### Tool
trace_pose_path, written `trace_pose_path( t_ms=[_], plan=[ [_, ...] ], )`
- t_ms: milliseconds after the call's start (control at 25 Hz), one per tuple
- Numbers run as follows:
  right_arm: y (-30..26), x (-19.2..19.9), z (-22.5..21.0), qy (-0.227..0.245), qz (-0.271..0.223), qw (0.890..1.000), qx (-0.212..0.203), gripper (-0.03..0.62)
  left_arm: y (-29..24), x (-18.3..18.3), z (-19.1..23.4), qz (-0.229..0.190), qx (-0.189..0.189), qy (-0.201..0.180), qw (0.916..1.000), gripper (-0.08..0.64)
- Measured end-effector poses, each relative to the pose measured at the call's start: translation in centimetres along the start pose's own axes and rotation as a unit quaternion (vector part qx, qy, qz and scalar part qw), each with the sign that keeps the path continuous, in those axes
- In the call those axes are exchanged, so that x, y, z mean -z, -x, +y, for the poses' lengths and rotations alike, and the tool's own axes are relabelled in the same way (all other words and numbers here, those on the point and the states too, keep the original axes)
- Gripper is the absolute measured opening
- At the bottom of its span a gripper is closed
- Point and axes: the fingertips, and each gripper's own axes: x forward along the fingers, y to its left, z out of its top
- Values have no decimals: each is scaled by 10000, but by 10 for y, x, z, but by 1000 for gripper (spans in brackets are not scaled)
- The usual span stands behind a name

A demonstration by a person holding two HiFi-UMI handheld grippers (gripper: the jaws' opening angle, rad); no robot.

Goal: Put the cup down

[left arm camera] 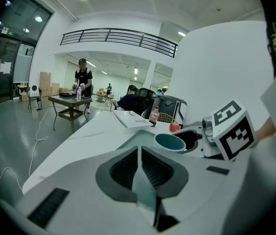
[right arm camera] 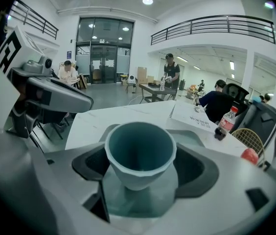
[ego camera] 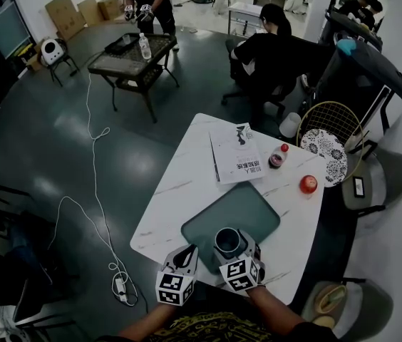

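Two tools: right tool (right arm camera: 139,182) clasps the teal cup (right arm camera: 139,148) upright; left tool (left arm camera: 139,173) closed and empty.

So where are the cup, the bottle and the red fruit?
cup (right arm camera: 140,153): right gripper view, inside of its bowl.
bottle (ego camera: 278,158): head view, its dark body.
red fruit (ego camera: 308,184): head view, its top.

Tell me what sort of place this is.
Probably an open workshop or lab hall rather than a home. A mezzanine railing runs overhead, cardboard boxes stand by the wall, and a loose cable trails across the floor.
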Motion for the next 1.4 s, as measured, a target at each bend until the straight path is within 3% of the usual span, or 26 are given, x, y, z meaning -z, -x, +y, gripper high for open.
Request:
trace_pose_path(
  t_ms=[600,1040,1400],
  plan=[
    [5,-8,-3,-284,3,9996,-62,416,7,-9,1,-101,133,-23,9999,34],
    [40,-10,-4,-512,-189,9979,339,414,23,-22,-6,-236,374,-192,9988,34],
    [76,-33,13,-699,-599,9933,692,414,49,-34,-6,-344,524,-420,9972,34]
  ],
)
